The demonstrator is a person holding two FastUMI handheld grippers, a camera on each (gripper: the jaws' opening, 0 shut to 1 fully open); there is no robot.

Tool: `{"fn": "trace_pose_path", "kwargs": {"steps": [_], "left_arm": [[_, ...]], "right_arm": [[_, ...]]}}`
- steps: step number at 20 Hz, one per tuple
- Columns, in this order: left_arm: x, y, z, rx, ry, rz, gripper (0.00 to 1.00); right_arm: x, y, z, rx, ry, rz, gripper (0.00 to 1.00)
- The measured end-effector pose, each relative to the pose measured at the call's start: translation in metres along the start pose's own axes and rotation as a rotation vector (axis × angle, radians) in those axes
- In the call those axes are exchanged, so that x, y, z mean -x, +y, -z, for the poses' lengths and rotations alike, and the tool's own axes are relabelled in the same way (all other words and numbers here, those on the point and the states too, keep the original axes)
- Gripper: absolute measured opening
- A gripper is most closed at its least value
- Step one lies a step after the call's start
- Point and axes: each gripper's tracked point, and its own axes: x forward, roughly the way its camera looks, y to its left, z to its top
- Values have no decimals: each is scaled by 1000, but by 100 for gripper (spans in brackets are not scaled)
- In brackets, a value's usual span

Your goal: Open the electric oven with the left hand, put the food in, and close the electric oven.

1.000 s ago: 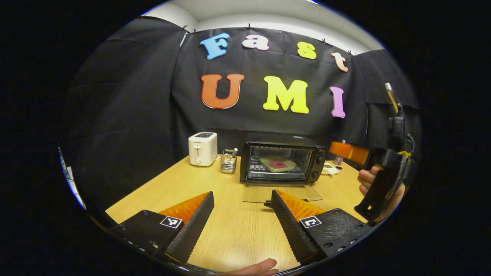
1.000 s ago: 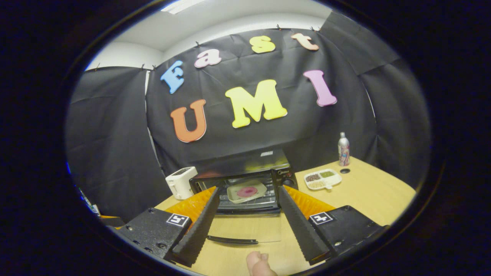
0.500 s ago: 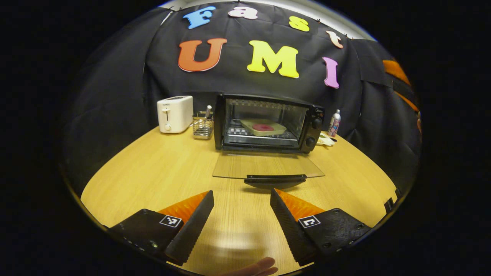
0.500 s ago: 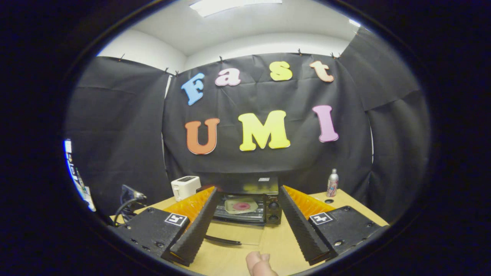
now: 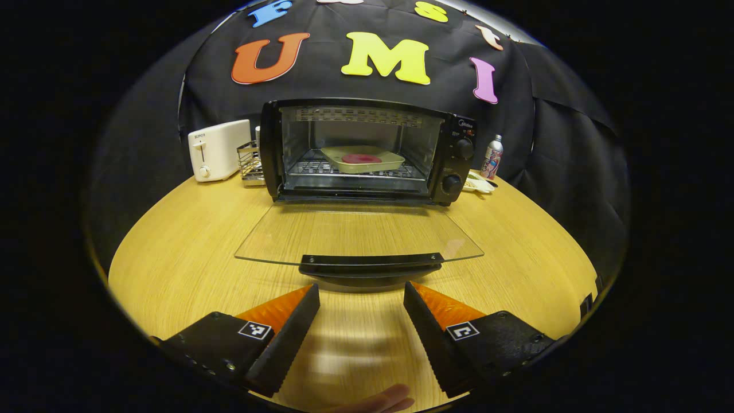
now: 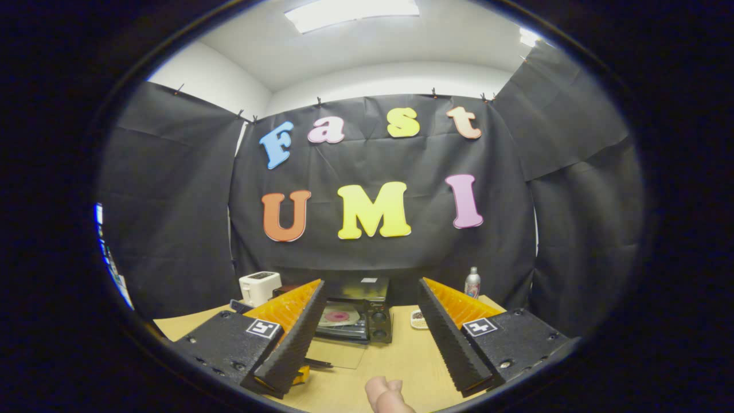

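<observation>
The black electric oven (image 5: 450, 150) stands at the back of the wooden table with its glass door (image 5: 355, 232) folded down flat toward me. Inside on the rack sits a cream tray (image 5: 362, 161) with a pink round piece of food (image 5: 361, 158). In the left gripper view, my left gripper (image 5: 361, 292) is open just short of the door's black handle (image 5: 370, 261), touching nothing. My right gripper (image 6: 373, 292) is open and empty, held high and far back; between its fingers the oven (image 6: 375, 307) and the food (image 6: 339, 315) look small.
A white toaster (image 5: 215, 150) and a wire rack (image 5: 250, 163) stand left of the oven. A small bottle (image 5: 492, 156) and a white dish (image 5: 477, 183) sit to its right. A fingertip (image 6: 387, 393) shows at the bottom of the right gripper view.
My left gripper has dropped and moved in toward the open oven door, now close to its handle. My right gripper has pulled back and risen away from the oven.
</observation>
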Motion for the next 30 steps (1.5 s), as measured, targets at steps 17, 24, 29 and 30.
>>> {"fn": "trace_pose_path", "kwargs": {"steps": [17, 24, 29, 30], "left_arm": [[-10, -4, 0, -3, 45, -22, 95], [-3, -4, -14, -13, 23, -15, 96], [2, -7, -33, -3, -4, 8, 96], [2, -10, -37, 7, -11, 29, 96]], "right_arm": [[0, -15, 19, -27, 38, -5, 96], [2, -17, 18, -15, 30, 12, 96], [-1, -22, 21, -16, 38, 23, 96], [-2, -23, 22, -16, 40, 25, 96]]}}
